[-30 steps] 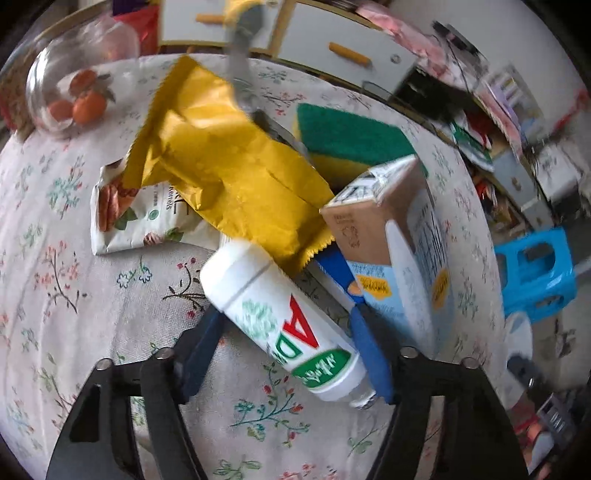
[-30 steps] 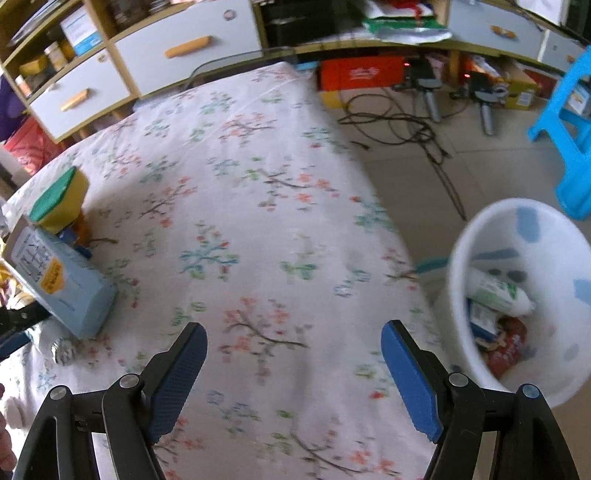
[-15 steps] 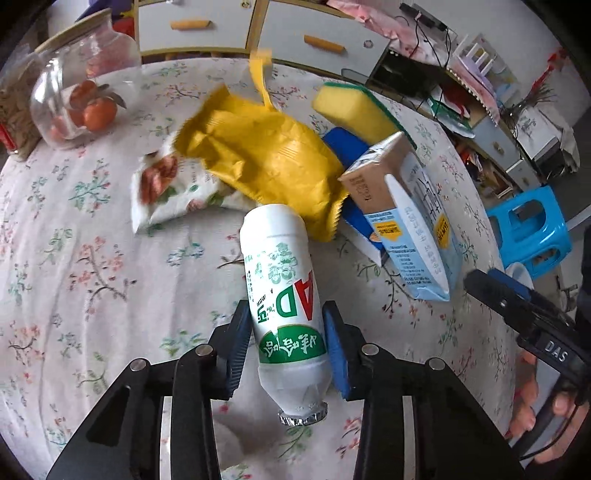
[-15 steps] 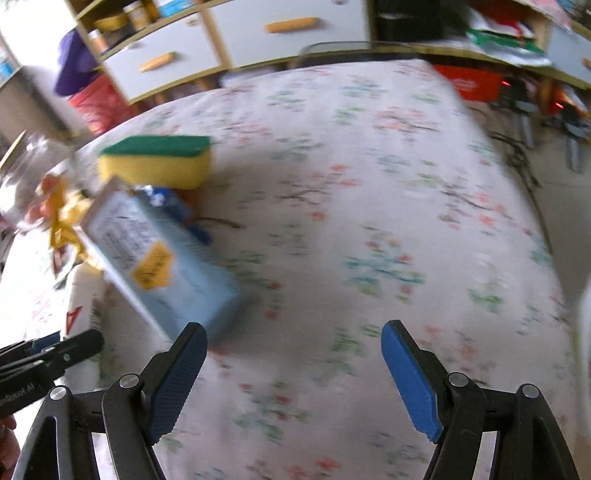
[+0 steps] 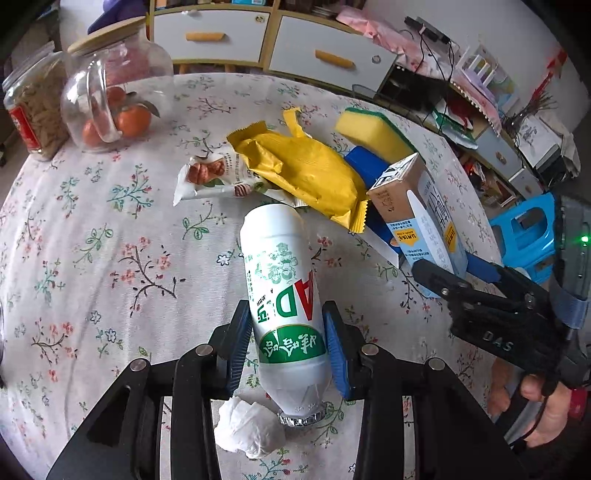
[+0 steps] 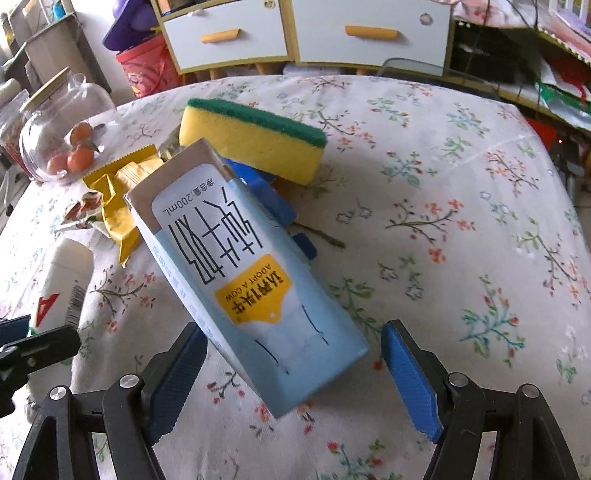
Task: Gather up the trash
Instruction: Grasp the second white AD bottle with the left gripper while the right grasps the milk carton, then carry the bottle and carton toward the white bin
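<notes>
My left gripper is shut on a white bottle with red and green lettering, lying on the floral tablecloth. A crumpled white tissue lies just under it. My right gripper is open, its blue pads on either side of the lower end of a light-blue milk carton that lies tilted; the pads stand apart from it. The carton also shows in the left wrist view, with the right gripper against it. A yellow wrapper and a white snack packet lie behind the bottle.
A yellow-green sponge rests on a blue object behind the carton. A glass jar of oranges and a second jar stand at the far left. A blue stool stands beyond the table's right edge. Drawers line the back.
My left gripper closed on the white bottle and holds it. My right gripper swung left from the bin side and moved up around the milk carton.
</notes>
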Demonstrator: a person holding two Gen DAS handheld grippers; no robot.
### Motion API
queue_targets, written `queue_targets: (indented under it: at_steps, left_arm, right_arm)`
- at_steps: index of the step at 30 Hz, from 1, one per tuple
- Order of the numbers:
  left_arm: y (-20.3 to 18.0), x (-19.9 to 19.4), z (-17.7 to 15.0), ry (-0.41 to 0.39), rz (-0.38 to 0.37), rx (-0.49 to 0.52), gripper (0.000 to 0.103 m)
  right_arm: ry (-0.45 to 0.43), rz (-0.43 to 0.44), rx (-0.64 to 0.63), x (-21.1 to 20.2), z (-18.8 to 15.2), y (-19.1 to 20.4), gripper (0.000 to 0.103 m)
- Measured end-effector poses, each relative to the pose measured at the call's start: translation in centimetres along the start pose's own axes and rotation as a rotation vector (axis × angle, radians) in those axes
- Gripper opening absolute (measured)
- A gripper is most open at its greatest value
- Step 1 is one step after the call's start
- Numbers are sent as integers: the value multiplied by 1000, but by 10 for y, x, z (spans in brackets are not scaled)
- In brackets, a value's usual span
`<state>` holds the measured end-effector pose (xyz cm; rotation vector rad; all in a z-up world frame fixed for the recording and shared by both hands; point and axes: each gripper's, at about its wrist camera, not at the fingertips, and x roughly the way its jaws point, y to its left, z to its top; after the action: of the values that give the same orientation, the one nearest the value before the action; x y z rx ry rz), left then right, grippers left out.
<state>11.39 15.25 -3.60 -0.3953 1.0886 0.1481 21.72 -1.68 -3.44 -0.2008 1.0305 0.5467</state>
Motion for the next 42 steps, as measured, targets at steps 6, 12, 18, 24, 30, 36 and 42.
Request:
queue_targets:
  at_steps: [6, 12, 18, 24, 30, 36, 42]
  left_arm:
    - [-2, -5, -3, -12, -4, 16, 41]
    - [-8, -12, -3, -21, -21, 29, 40]
    - [-13, -29, -1, -63, -35, 42, 40]
    - [-25, -40, -10, -82, -44, 60, 40]
    - [-40, -44, -19, -83, -52, 78, 40]
    - [-60, -43, -27, -84, -67, 110, 40]
    - [-90, -41, -37, -77, -87, 156, 40]
  right_arm:
    - [14, 9, -5, 7, -2, 3, 71]
    - [16, 16, -1, -2, -4, 5, 68]
    - [-13, 35, 20, -28, -10, 4, 67]
    - [-52, 27, 59, -59, -19, -15, 67]
    - [-62, 1, 116, -83, -31, -41, 67]
    - [-67, -32, 175, -105, -48, -73, 67]
    - [-85, -71, 246, -133, -69, -109, 67]
